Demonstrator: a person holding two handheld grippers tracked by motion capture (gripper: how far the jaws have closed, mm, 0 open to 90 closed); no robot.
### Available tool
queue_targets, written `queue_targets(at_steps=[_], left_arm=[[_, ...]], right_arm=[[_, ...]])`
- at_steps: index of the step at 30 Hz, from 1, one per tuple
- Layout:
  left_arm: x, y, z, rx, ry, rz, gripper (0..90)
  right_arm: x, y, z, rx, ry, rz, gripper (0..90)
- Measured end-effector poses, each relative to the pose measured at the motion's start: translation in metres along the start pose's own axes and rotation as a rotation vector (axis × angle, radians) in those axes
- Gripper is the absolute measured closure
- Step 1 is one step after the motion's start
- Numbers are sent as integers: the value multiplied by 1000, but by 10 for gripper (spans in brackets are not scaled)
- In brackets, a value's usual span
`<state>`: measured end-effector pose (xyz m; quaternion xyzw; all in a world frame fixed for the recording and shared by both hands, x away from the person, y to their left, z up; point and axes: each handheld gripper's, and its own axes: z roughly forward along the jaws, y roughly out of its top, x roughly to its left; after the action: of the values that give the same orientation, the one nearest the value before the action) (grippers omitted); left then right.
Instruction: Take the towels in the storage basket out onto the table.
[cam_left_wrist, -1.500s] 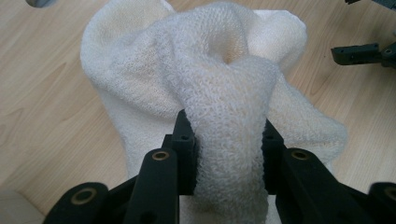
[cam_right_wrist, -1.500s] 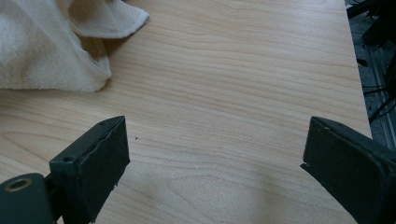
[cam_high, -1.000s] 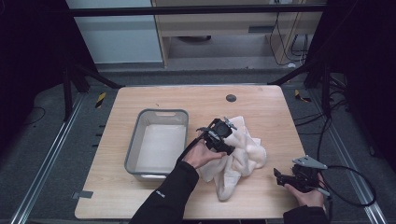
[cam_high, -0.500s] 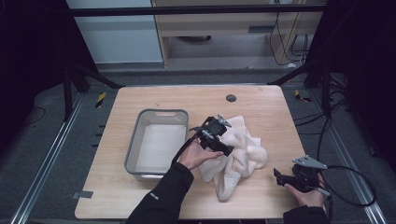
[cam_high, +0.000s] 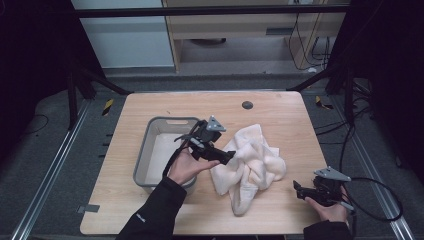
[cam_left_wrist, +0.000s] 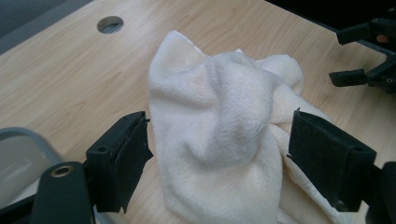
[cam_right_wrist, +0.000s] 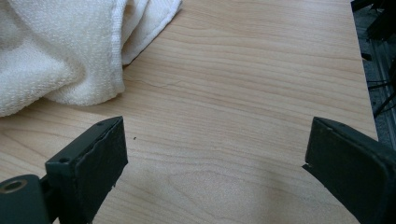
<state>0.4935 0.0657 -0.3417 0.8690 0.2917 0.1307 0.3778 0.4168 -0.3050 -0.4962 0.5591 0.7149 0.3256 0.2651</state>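
The left gripper (cam_left_wrist: 219, 154) has its jaws spread around a hump of the cream towel (cam_high: 252, 165); best to close low on the fold. At five o'clock the right gripper (cam_right_wrist: 215, 168) waits, jaws spread over bare counter (cam_high: 280, 107).

Left tongs (cam_high: 226, 156) jaws wide apart, crumpled towel (cam_high: 252, 165) bunched up between them in the left gripper view, blocking straight ahead. Grey tub (cam_high: 161, 150) sits just behind and beside the left tongs, wall in the way on that side. Right tongs (cam_high: 298, 190) also spread wide, bare bench (cam_right_wrist: 261, 93) between and ahead of the jaws, free to pass. Towel edge lies ahead-left of the right tongs, apart from them. Bench hole (cam_high: 247, 105) well beyond the towel, open wood around it.
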Motion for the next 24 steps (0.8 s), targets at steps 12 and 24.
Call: queue_targets(at_steps=[12,24], left_arm=[[27,-33,-38,-88,52,-84,198],[56,-84,-71,-155,136,-181,202]], right_arm=[[1,-1,0,5,5,4,56],[3,-1,0,11,13,-3,56]])
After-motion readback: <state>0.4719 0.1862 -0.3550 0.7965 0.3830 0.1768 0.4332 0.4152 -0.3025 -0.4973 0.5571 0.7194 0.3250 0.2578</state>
